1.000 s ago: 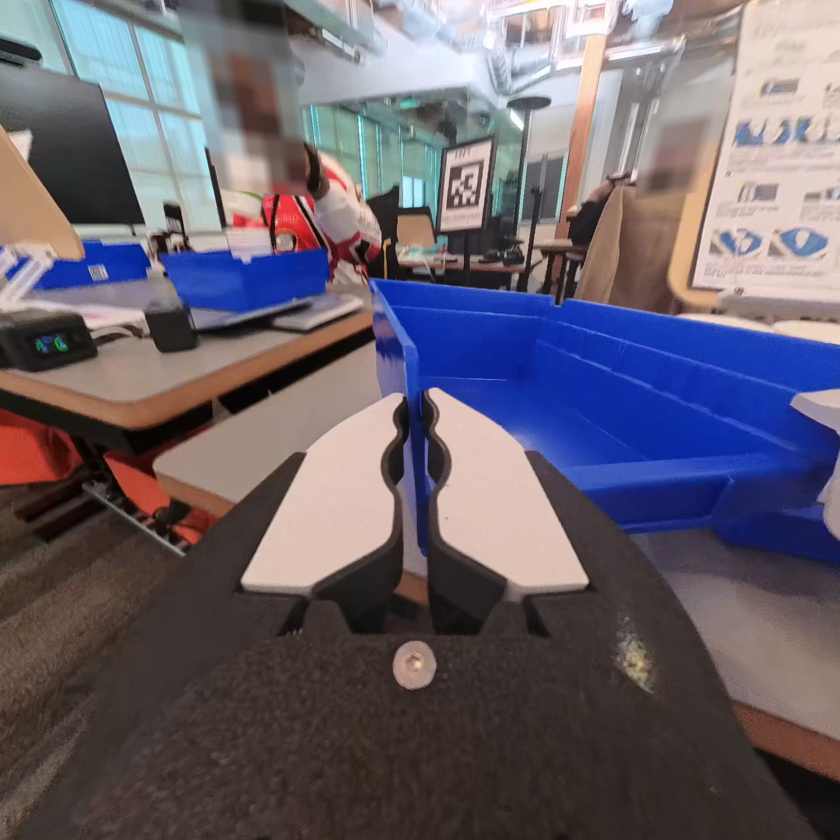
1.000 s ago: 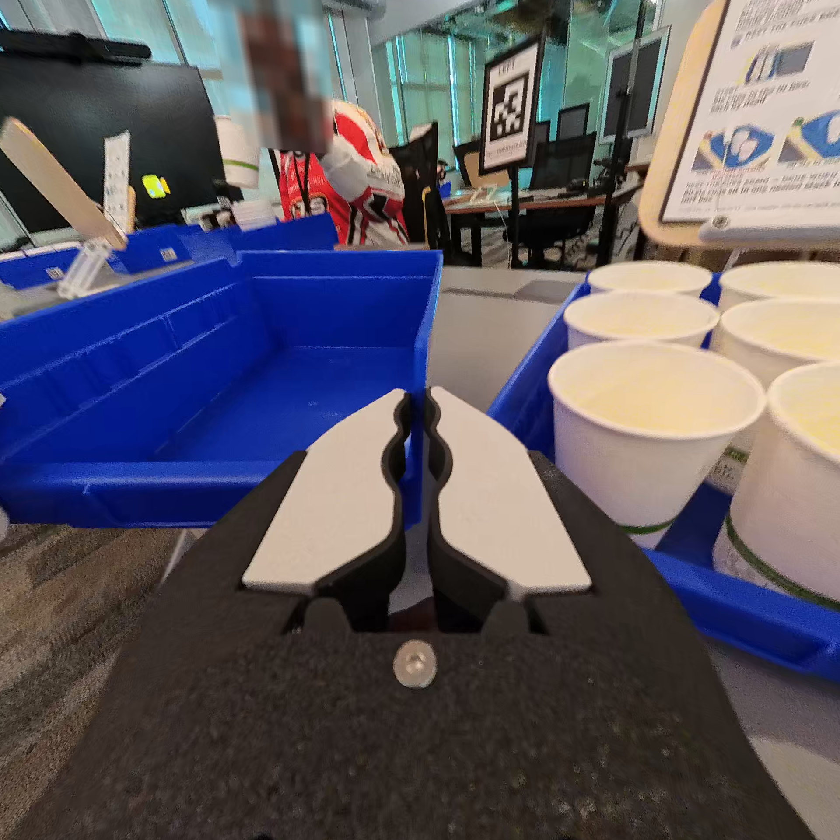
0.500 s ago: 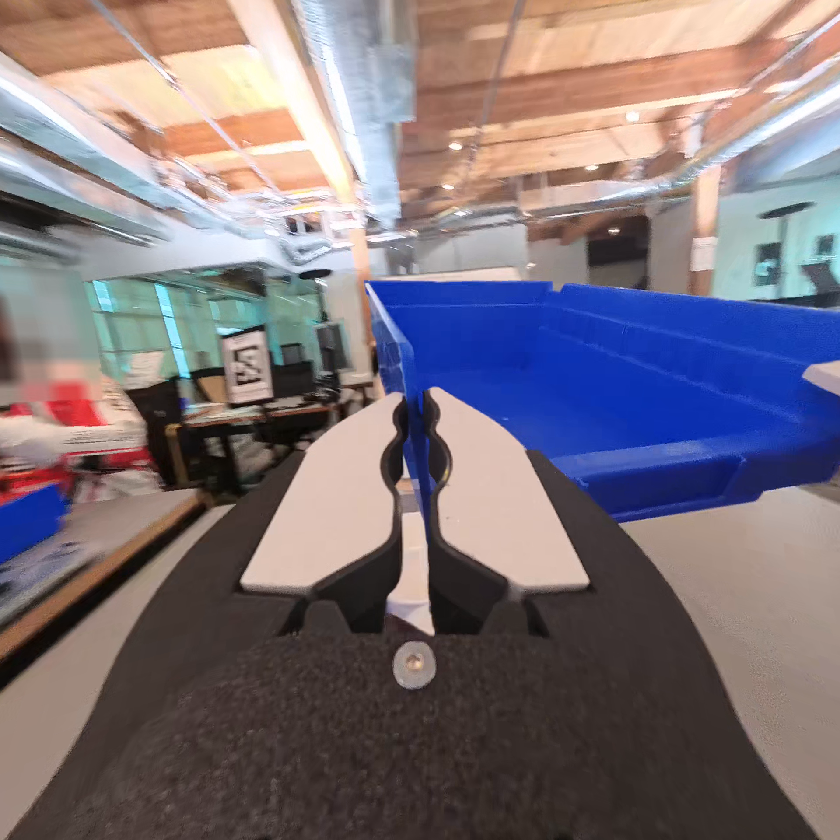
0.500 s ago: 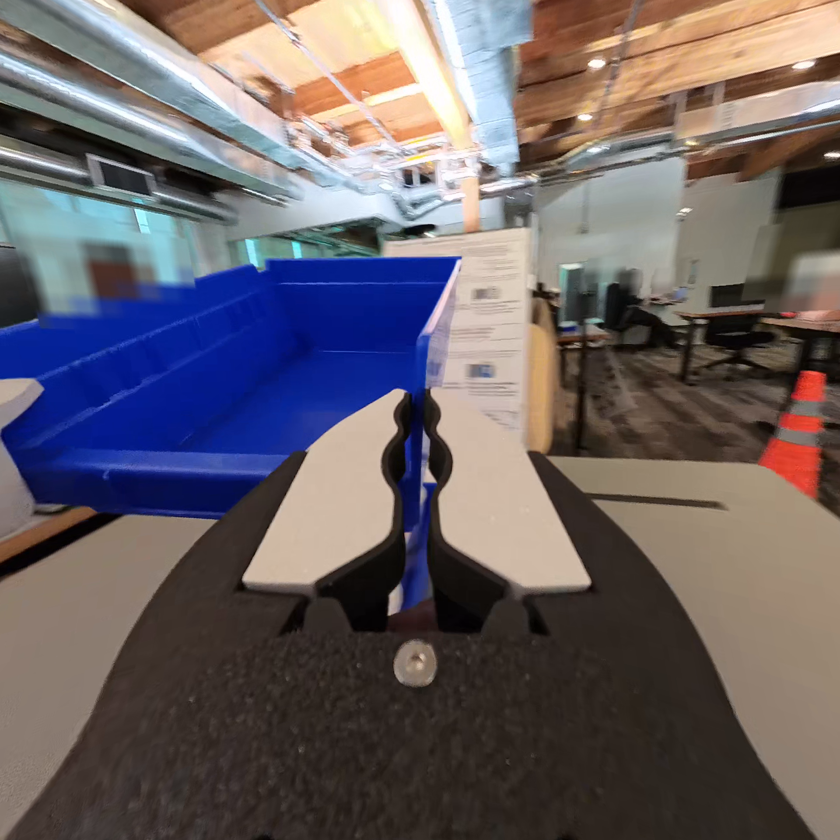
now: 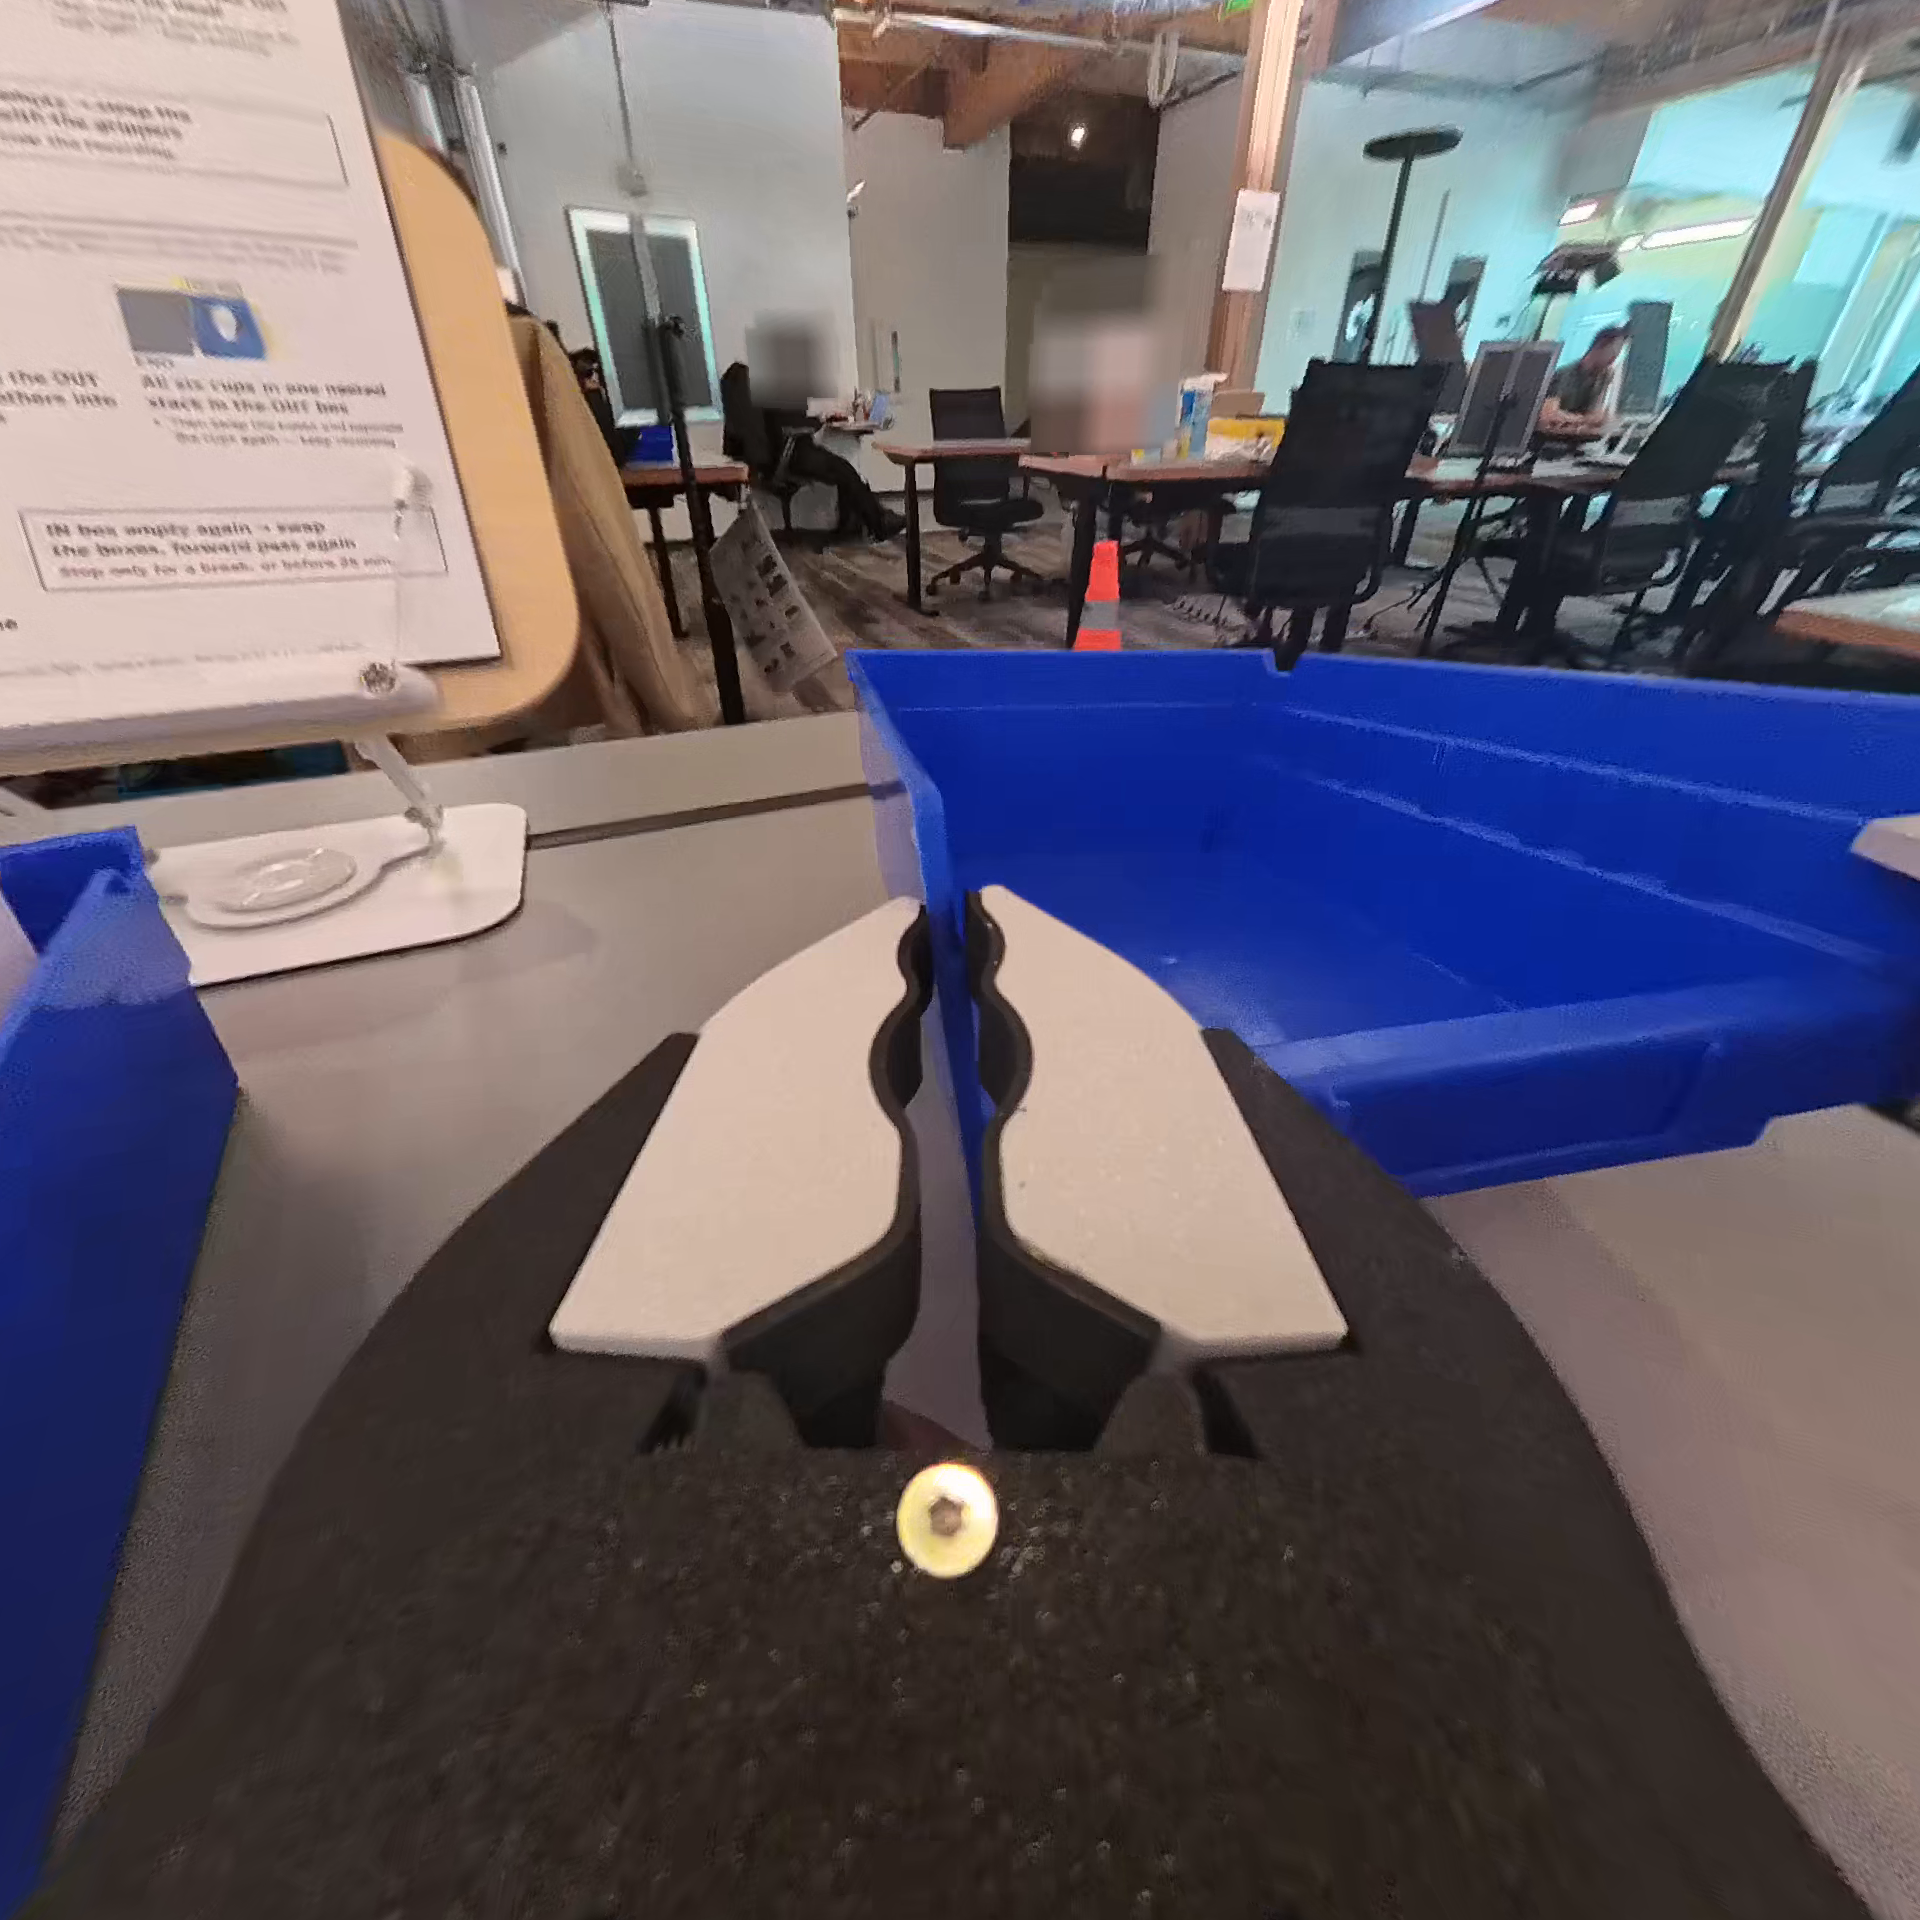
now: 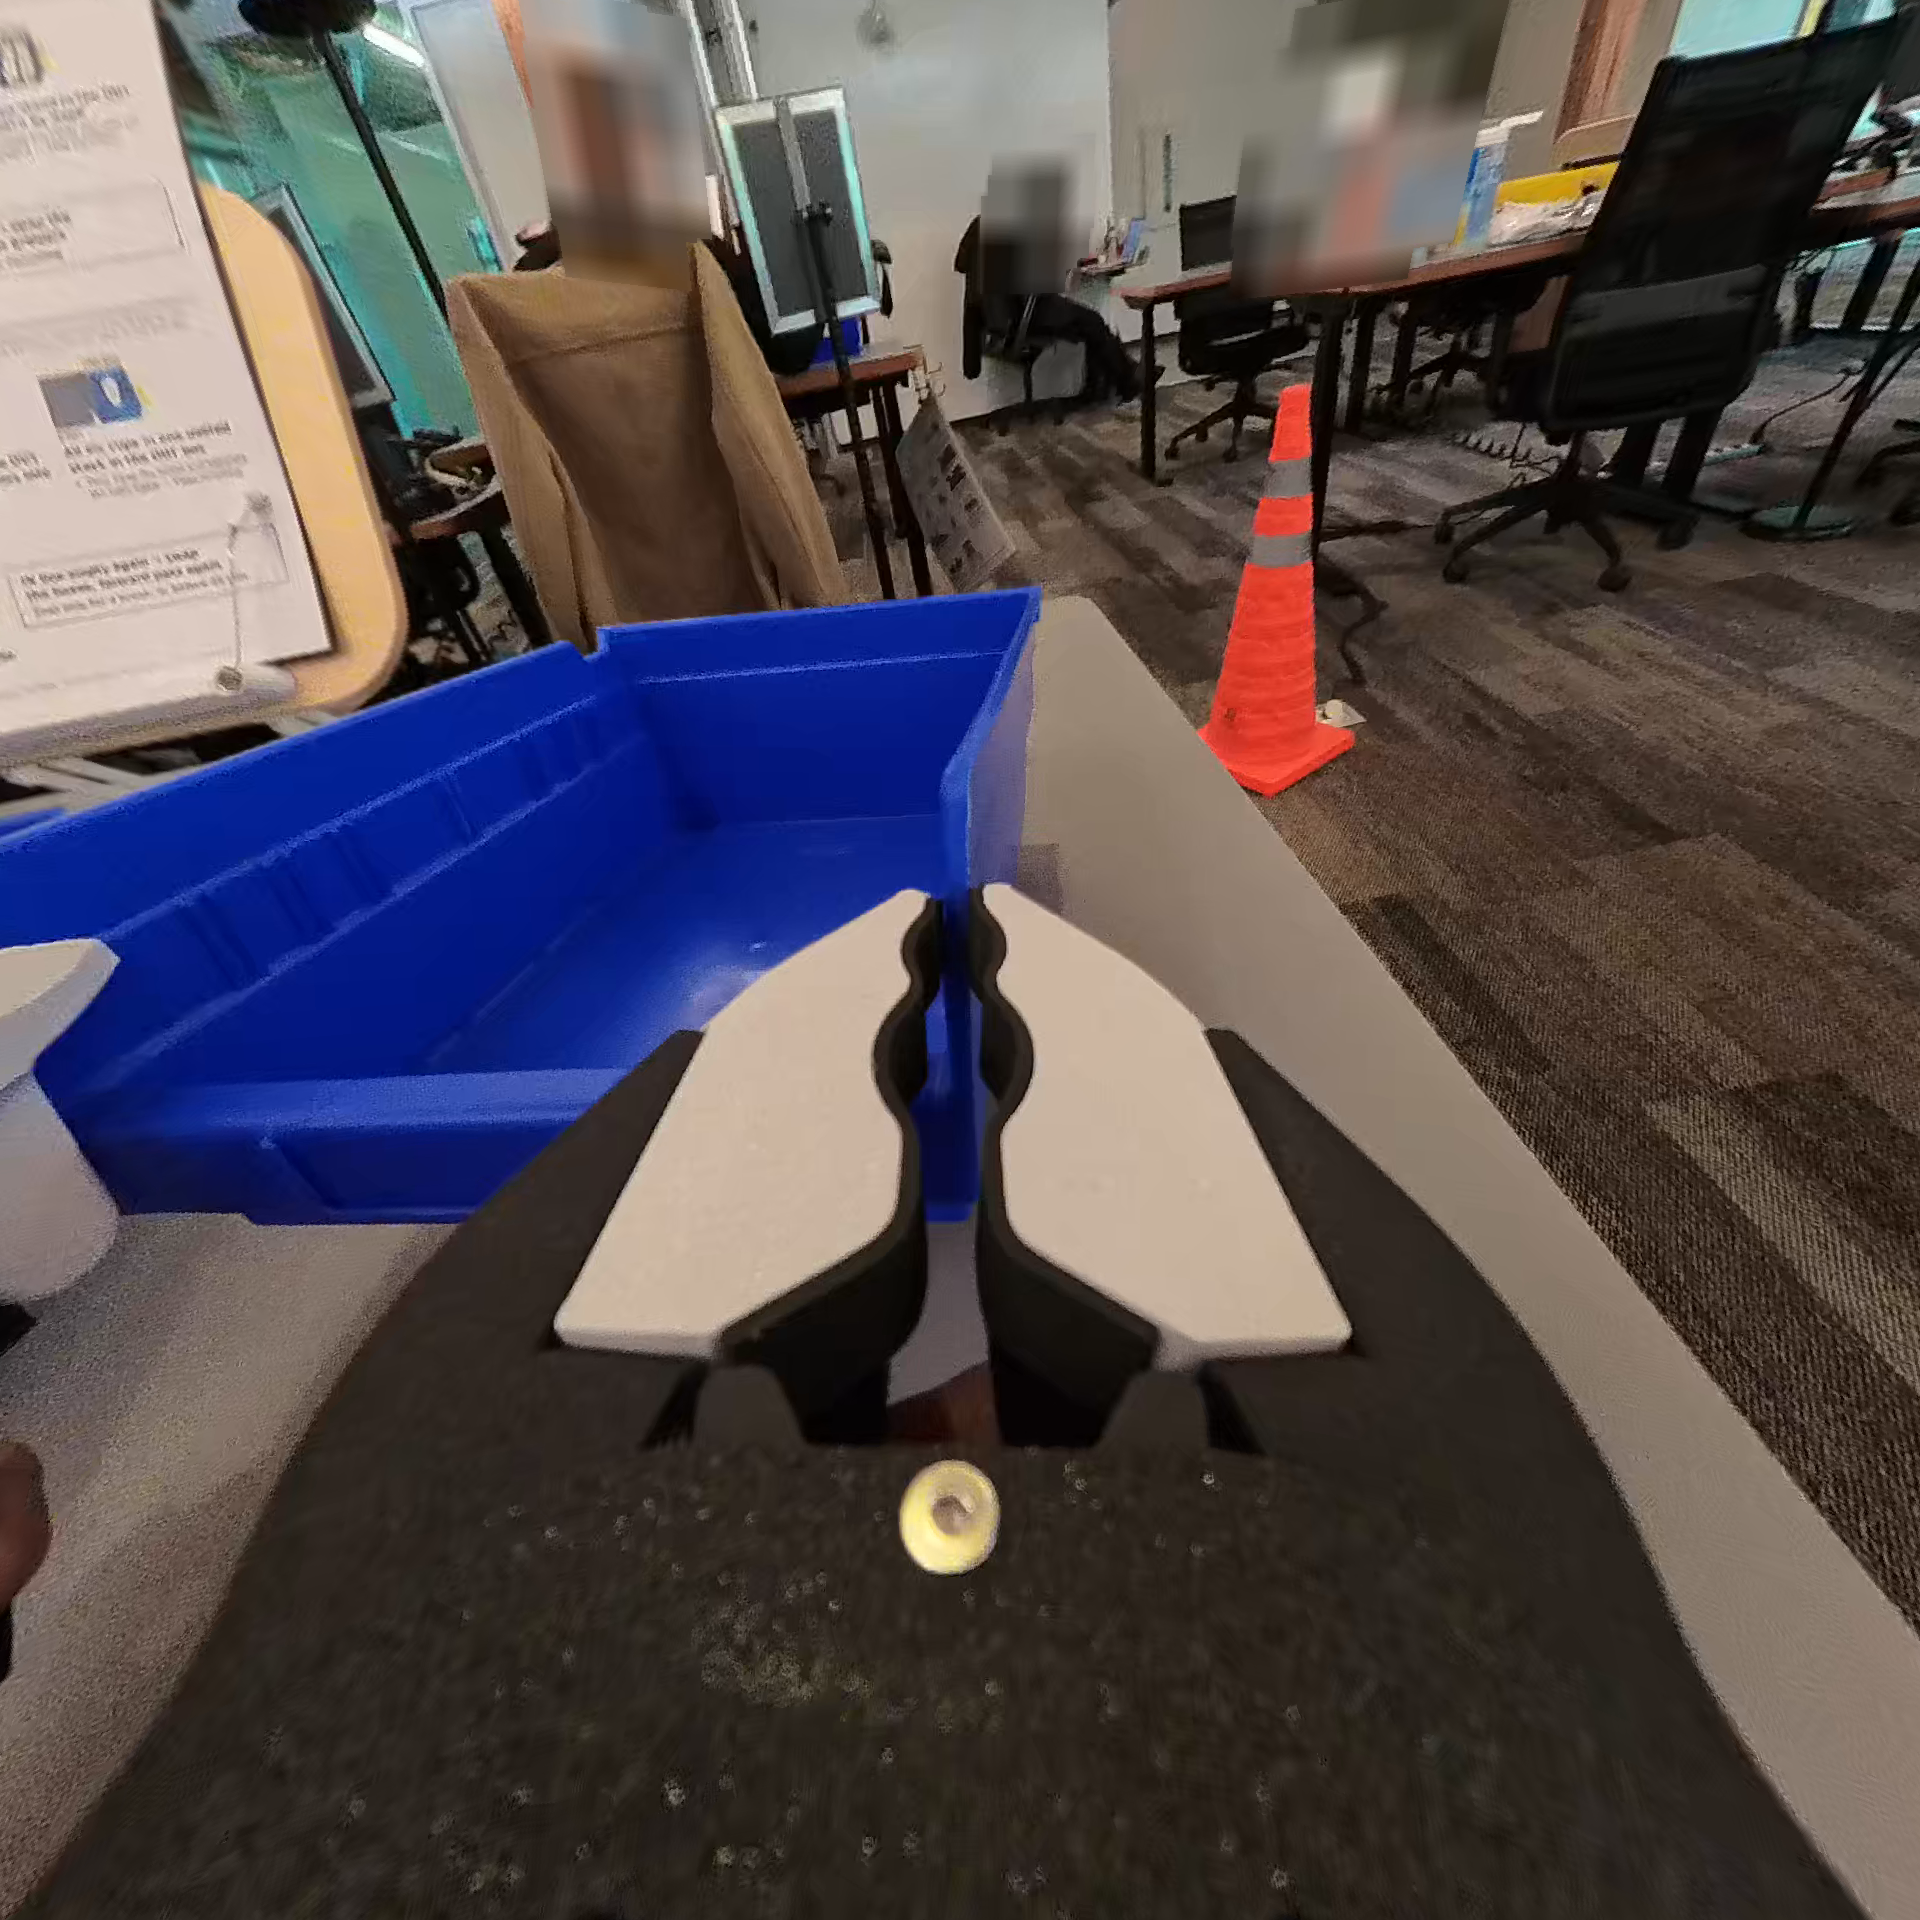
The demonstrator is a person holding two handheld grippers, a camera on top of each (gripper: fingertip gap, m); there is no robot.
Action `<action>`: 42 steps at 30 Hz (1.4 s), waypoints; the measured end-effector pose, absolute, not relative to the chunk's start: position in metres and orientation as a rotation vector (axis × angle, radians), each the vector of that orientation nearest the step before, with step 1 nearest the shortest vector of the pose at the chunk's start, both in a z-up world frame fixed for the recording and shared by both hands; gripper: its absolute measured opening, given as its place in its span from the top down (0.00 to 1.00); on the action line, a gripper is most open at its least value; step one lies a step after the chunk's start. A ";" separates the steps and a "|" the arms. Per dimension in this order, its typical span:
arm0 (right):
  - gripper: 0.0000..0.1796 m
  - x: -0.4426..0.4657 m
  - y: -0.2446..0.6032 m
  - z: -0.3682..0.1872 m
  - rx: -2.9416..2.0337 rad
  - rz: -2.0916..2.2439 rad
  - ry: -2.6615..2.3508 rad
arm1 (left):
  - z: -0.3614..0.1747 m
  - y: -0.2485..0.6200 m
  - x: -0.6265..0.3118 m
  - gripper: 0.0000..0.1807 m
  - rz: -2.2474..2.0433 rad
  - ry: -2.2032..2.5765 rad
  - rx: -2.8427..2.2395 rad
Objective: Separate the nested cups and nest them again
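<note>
Grippers first: left gripper (image 5: 948, 914) clamps the left end wall of an empty blue bin (image 5: 1455, 935); right gripper (image 6: 954, 904) clamps its right end wall. The bin sits on the grey table (image 6: 1143, 831). A second blue bin (image 5: 94, 1039) lies at left. Cups are not clearly visible; separation appears not yet begun. An orange cone (image 6: 1280, 613) stands beyond.

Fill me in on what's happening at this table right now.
A person is holding an empty blue bin with two handheld grippers. The left gripper is clamped on the bin's left side wall, and the right gripper on its right side wall. The bin sits at or just above the grey table; I cannot tell which. A second blue bin stands to the left. No cups are clearly visible.
</note>
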State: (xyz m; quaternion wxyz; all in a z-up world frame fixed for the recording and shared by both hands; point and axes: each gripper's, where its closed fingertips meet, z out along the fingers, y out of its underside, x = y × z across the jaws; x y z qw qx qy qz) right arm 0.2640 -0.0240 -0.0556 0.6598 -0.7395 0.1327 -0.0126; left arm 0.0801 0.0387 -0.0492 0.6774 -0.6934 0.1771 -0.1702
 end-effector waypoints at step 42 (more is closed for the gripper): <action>0.81 -0.107 0.001 -0.117 -1.867 0.189 -0.174 | -0.118 0.013 -0.296 0.71 -0.192 0.170 -1.915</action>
